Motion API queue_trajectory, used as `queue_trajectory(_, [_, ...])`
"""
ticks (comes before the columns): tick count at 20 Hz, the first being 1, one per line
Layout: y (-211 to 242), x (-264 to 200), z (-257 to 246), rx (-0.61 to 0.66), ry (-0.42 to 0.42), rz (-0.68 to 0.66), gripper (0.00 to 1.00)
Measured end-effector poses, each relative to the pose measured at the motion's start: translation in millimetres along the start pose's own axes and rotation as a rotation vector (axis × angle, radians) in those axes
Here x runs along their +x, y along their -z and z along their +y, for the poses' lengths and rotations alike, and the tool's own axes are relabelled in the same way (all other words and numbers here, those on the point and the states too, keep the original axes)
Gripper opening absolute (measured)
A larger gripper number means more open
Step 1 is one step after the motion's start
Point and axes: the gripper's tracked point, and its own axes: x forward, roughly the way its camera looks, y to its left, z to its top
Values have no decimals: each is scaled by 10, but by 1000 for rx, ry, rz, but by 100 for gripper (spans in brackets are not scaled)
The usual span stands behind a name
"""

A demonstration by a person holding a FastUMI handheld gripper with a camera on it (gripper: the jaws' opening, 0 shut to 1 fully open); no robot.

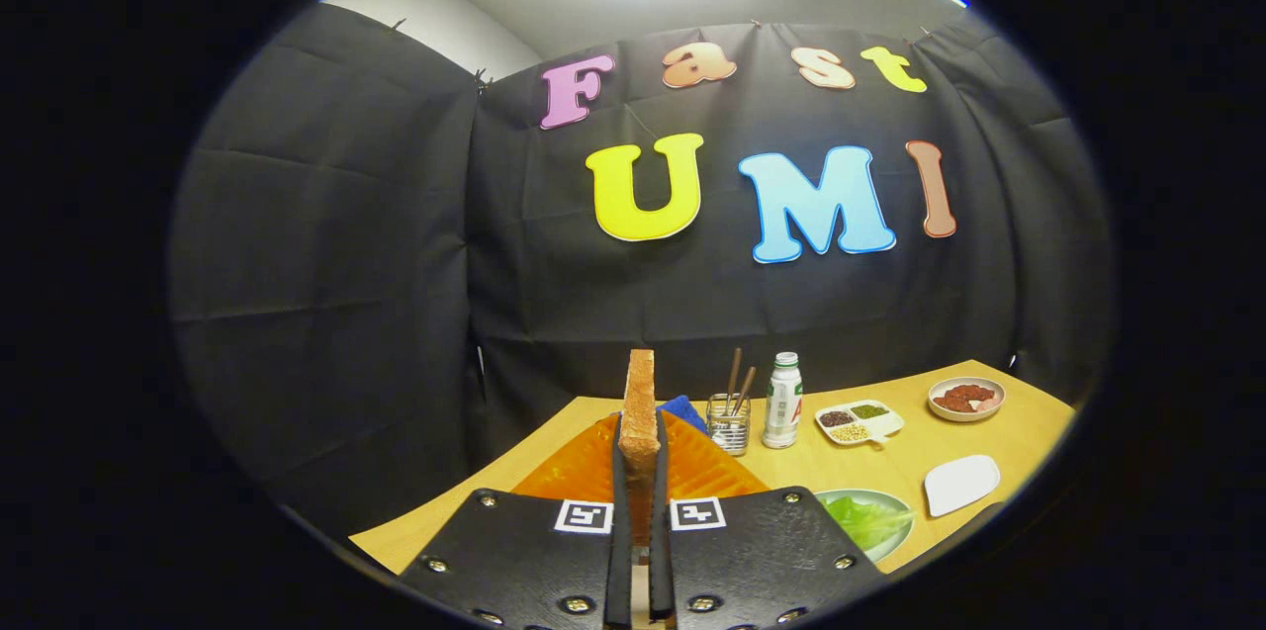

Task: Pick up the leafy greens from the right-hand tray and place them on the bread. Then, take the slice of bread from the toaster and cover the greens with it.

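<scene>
My gripper (pixel 639 482) is shut on a slice of toasted bread (pixel 640 403), which stands on edge between the two fingers and sticks up above them. The slice is held high over the wooden table (pixel 851 467). Leafy greens (pixel 865 519) lie on a pale green plate (pixel 890 496) just right of the fingers. An orange mat (pixel 584 467) lies beneath and beyond the fingers.
Beyond the mat stand a glass with sticks (pixel 730 420) and a white bottle (pixel 783 401). Further right are a divided white dish of grains (pixel 859 422), a bowl of reddish food (pixel 966 399) and a small white dish (pixel 960 484). A blue cloth (pixel 684 409) peeks behind the bread.
</scene>
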Motion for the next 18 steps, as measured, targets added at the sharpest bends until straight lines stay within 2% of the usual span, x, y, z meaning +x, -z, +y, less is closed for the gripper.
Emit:
queue_trajectory(9, [214,-161,-980,-60,79,33,7])
queue_trajectory(18, [594,-279,-1590,-87,156,80,7])
